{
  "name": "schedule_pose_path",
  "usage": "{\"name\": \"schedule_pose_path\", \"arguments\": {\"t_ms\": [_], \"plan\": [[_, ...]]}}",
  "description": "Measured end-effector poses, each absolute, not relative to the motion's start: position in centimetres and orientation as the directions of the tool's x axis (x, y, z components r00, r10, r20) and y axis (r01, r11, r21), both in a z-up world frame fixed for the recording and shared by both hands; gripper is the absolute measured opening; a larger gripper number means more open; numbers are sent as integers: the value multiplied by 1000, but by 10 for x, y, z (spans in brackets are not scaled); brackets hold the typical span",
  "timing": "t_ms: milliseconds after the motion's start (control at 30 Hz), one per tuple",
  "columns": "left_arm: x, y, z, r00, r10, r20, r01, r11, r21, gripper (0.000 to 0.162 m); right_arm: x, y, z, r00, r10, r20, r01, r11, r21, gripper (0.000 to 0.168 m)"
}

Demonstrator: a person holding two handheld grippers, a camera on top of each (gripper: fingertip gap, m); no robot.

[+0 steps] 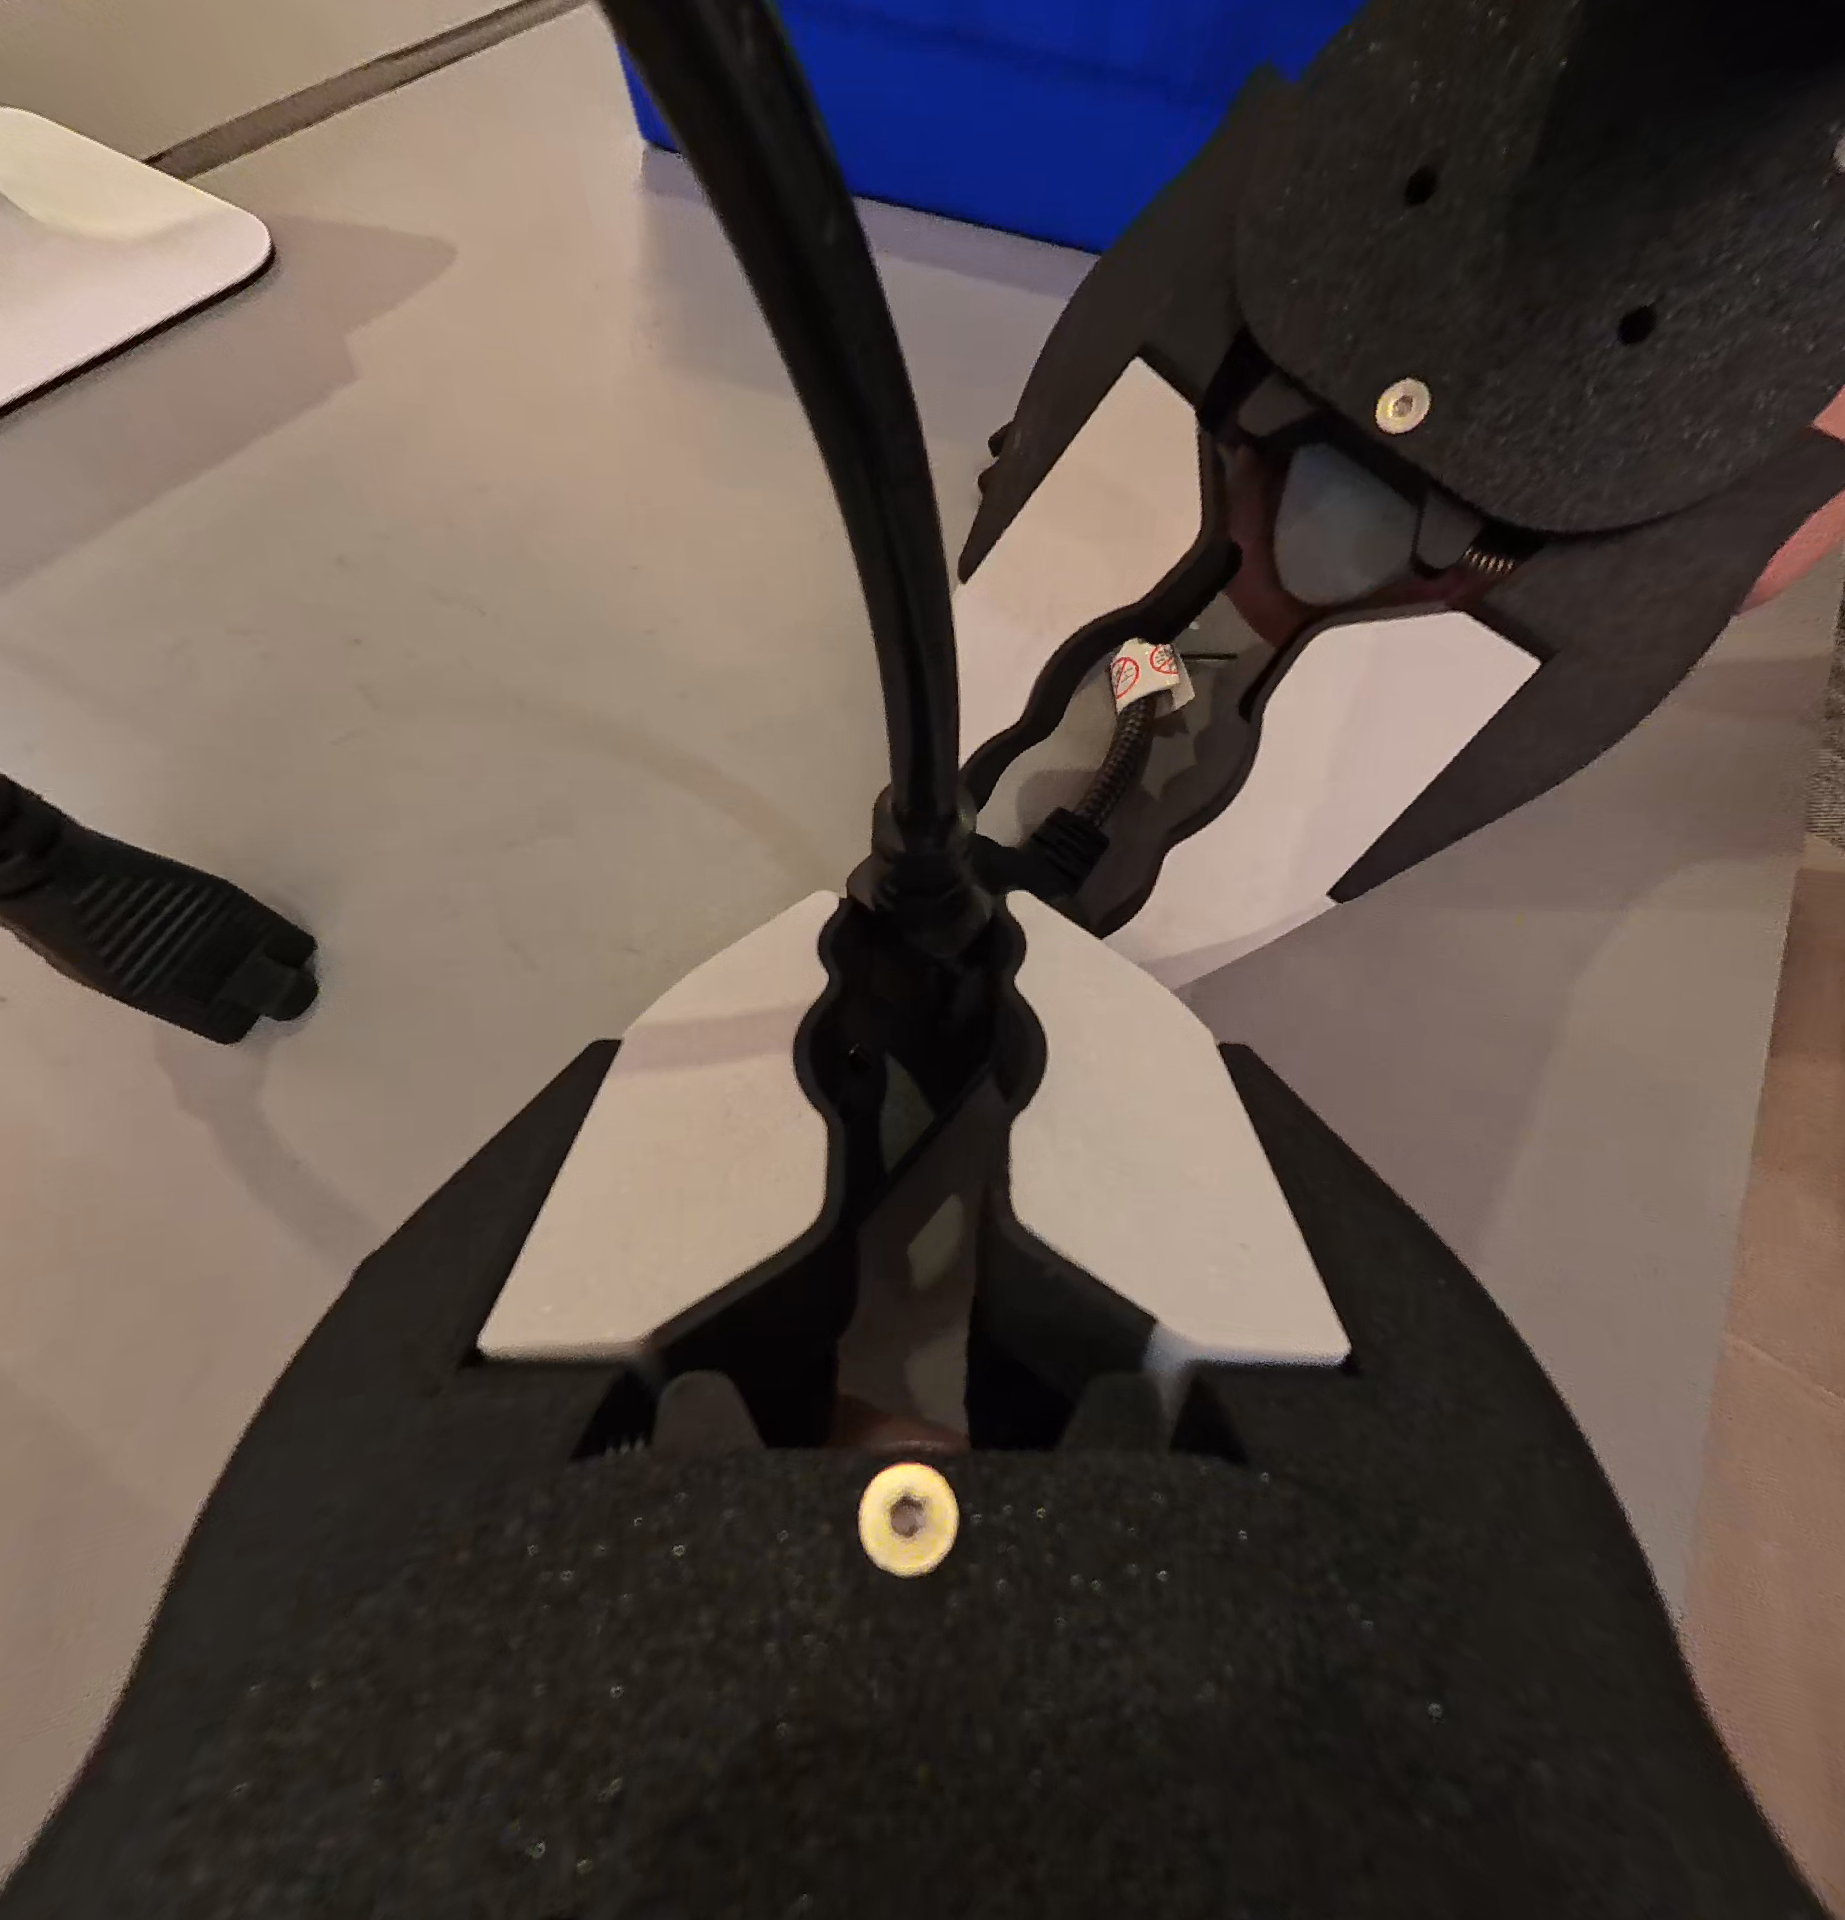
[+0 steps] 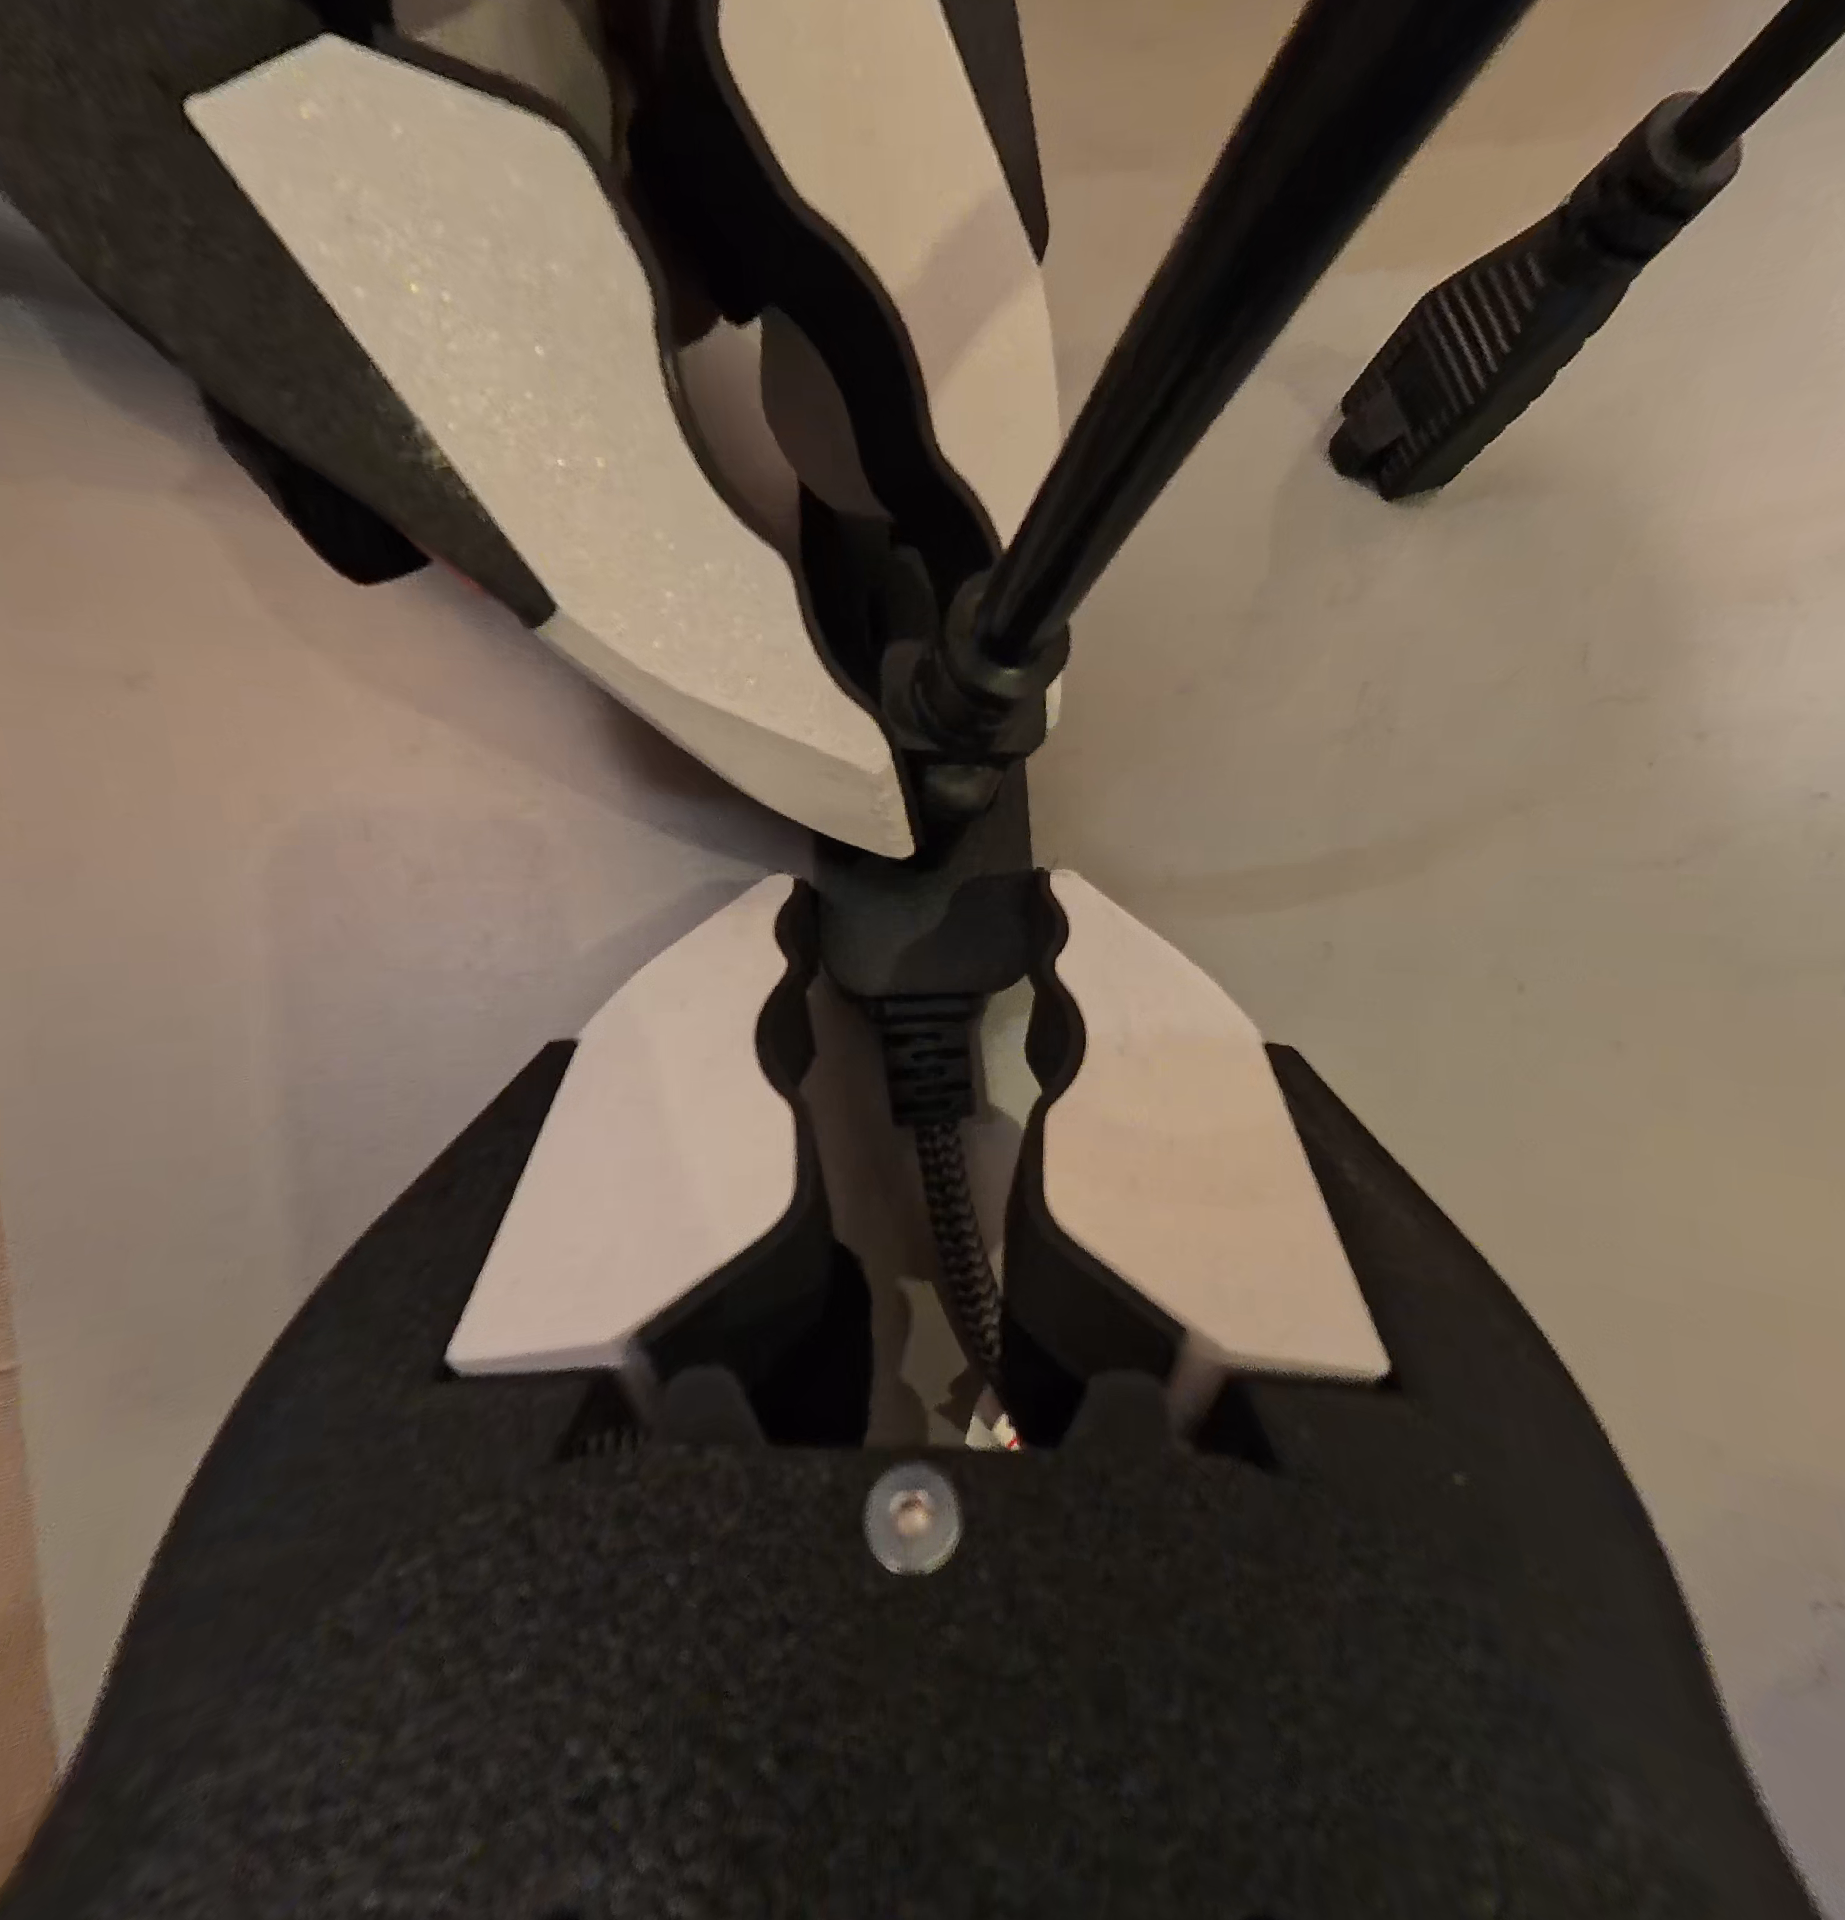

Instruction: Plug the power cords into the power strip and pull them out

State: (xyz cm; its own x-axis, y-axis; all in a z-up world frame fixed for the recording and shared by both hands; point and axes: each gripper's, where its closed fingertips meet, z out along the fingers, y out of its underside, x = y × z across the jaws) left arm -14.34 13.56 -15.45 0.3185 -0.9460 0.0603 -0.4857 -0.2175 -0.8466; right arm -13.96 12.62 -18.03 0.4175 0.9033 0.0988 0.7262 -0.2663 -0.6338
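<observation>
Apparently we were mid-joining at frame centre; our left gripper [image 1: 913, 935] pinched the thick cord's plug [image 1: 918, 883], our right gripper [image 2: 918, 935] clamped the braided cord's connector [image 2: 923, 940]; next, aligned pressure.

Left gripper [image 1: 913, 914] and right gripper [image 2: 923, 925] meet tip to tip — jaws of both clamped.

I count two grippers: the left gripper [image 1: 918, 925] and the right gripper [image 2: 923, 935]. I count three cords: one thick black cord [image 1: 845, 416], one braided cord [image 2: 962, 1226], and one loose ribbed plug [image 1: 139, 914] near the table's [image 1: 502, 623] left edge. One blue box [image 1: 980, 114] and one white pad [image 1: 97, 260] sit towards the far edge.
</observation>
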Motion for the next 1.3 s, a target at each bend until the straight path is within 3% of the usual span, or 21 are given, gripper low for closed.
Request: {"name": "schedule_pose_path", "arguments": {"t_ms": [600,833,967,1167,1300], "plan": [[-139,133,-143,309,-921,237,-346,-341,-874,21,-139,124,-181,419,903,98,733,-273,-622,40],[-143,132,-147,303,-951,57,-501,-210,-840,24,-140,126,-179,406,908,108,722,-246,-647,39],[-169,137,-151,319,-939,-128,-593,-92,-800,43,-138,126,-175,382,910,159,728,-191,-659,42],[-186,144,-171,314,-947,-70,-621,-150,-770,53,-157,123,-162,415,910,-11,579,-274,-768,41],[-178,142,-170,279,-957,-83,-629,-117,-769,47,-159,132,-170,470,880,-62,529,-337,-779,32]]}}
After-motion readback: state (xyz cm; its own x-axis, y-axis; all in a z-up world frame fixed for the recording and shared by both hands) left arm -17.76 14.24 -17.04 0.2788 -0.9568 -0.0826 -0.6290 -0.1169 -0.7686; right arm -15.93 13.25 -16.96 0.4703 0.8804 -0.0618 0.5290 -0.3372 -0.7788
